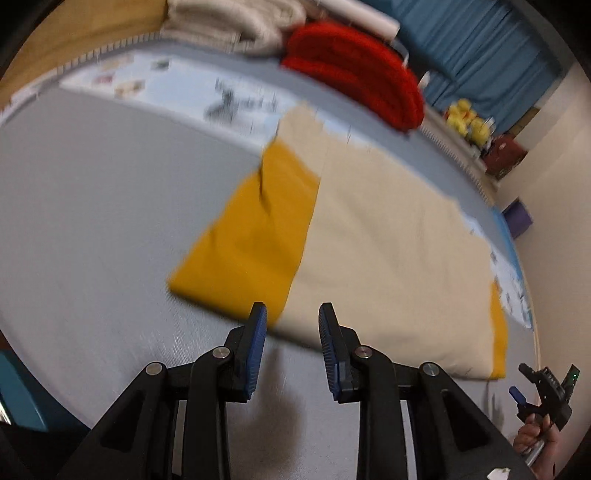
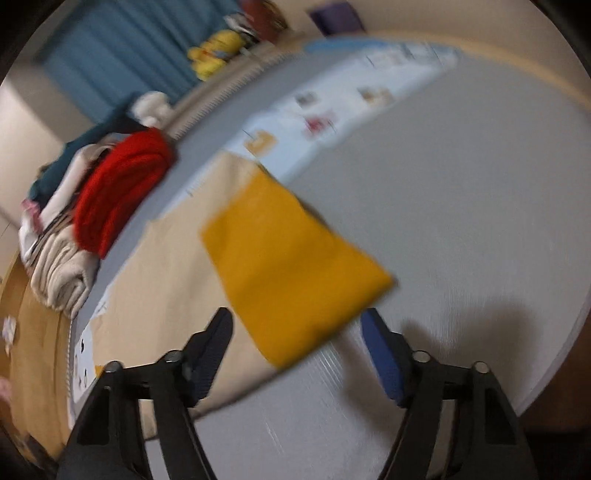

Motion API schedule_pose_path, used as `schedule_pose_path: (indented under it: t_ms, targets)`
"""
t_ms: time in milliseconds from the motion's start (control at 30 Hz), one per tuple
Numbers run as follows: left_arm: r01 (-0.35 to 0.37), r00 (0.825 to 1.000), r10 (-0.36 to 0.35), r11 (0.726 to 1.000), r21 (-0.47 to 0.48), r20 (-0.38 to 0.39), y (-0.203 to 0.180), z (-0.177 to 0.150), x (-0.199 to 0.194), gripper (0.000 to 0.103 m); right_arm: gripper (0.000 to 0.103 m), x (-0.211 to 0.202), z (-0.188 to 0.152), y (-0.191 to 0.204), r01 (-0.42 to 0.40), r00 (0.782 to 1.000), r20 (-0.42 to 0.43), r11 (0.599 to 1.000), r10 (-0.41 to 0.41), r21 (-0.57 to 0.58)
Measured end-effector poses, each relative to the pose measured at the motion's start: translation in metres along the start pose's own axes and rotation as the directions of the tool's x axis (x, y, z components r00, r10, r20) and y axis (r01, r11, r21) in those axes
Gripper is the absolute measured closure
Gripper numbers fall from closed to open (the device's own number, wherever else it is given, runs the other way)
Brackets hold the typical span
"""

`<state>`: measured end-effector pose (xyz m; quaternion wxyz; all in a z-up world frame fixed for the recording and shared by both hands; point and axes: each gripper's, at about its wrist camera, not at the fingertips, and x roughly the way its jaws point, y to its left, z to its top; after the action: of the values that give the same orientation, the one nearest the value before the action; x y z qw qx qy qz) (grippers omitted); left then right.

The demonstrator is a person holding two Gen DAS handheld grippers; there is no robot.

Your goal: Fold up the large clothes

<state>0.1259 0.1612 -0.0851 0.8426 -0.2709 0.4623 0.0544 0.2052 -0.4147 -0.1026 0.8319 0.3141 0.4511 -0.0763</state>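
Note:
A large beige garment [image 1: 388, 258] with a mustard-yellow sleeve [image 1: 255, 232] lies flat on the grey bed surface [image 1: 92, 229]. My left gripper [image 1: 291, 314] is open and empty, hovering just above the garment's near edge by the yellow sleeve. In the right wrist view the same beige garment [image 2: 166, 280] and yellow sleeve [image 2: 291, 269] lie ahead. My right gripper [image 2: 299, 321] is wide open and empty, with the yellow sleeve's corner between its fingers in view. The right gripper also shows at the lower right of the left wrist view [image 1: 546, 387]. Both views are motion-blurred.
A red folded cloth [image 1: 354, 70] and a pile of pale folded clothes [image 1: 229, 22] sit at the bed's far edge. A light-blue patterned sheet [image 1: 173, 88] lies behind the garment. Blue curtains [image 1: 476, 48] and yellow toys [image 1: 465, 118] stand beyond. The bed's edge [image 2: 554, 362] is at right.

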Motion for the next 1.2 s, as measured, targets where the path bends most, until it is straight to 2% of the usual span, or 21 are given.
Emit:
schedule_pose_path:
  t_ms: [133,233,300,367,533,633,700,767,900,1133,1200]
  targets:
    - [0.031,0.996,-0.037,0.997,-0.074,-0.076,0.011,0.000,0.025,0.071,0.035,0.028,0.001,-0.014,0.011,0.998,-0.061,0.999,-0.009,0.039]
    - [0.014,0.995,-0.025,0.995,-0.101,-0.099,0.019,-0.005,0.033,0.063,0.035,0.047,0.004,-0.018,0.017,0.995,-0.096,0.998,-0.011,0.066]
    - [0.023,0.993,-0.041,0.986,-0.164,-0.111,0.029,-0.005,0.039,0.057,0.035,0.054,0.003,-0.021,0.024,0.994,-0.112,0.996,-0.015,0.081]
    - [0.038,0.991,-0.066,0.975,-0.218,-0.120,0.037,-0.005,0.043,0.054,0.035,0.058,0.004,-0.019,0.040,0.994,-0.100,0.996,-0.032,0.078]
    - [0.066,0.992,-0.090,0.968,-0.241,-0.090,0.037,0.000,0.048,0.050,0.038,0.060,0.007,-0.014,0.070,0.996,-0.066,0.994,-0.065,0.084]
    - [0.076,0.992,-0.098,0.963,-0.258,-0.074,0.037,0.003,0.053,0.050,0.052,0.057,0.009,-0.018,0.092,0.995,-0.043,0.988,-0.087,0.122]
    - [0.082,0.993,-0.101,0.960,-0.267,-0.058,0.037,0.004,0.055,0.049,0.073,0.057,0.011,-0.022,0.098,0.995,-0.040,0.984,-0.093,0.150]
    - [0.083,0.994,-0.099,0.960,-0.267,-0.047,0.038,0.006,0.058,0.049,0.083,0.059,0.012,-0.025,0.097,0.995,-0.040,0.981,-0.092,0.169]
    - [0.084,0.995,-0.095,0.959,-0.270,-0.028,0.035,0.013,0.062,0.049,0.090,0.062,0.014,-0.022,0.106,0.994,-0.037,0.984,-0.102,0.146]
    - [0.093,0.995,-0.098,0.955,-0.282,-0.003,0.032,0.017,0.068,0.049,0.095,0.063,0.014,-0.019,0.110,0.994,-0.027,0.985,-0.107,0.131]
    - [0.108,0.994,-0.113,0.949,-0.295,0.001,0.034,0.020,0.070,0.055,0.096,0.062,0.015,-0.018,0.109,0.994,-0.028,0.986,-0.106,0.128]
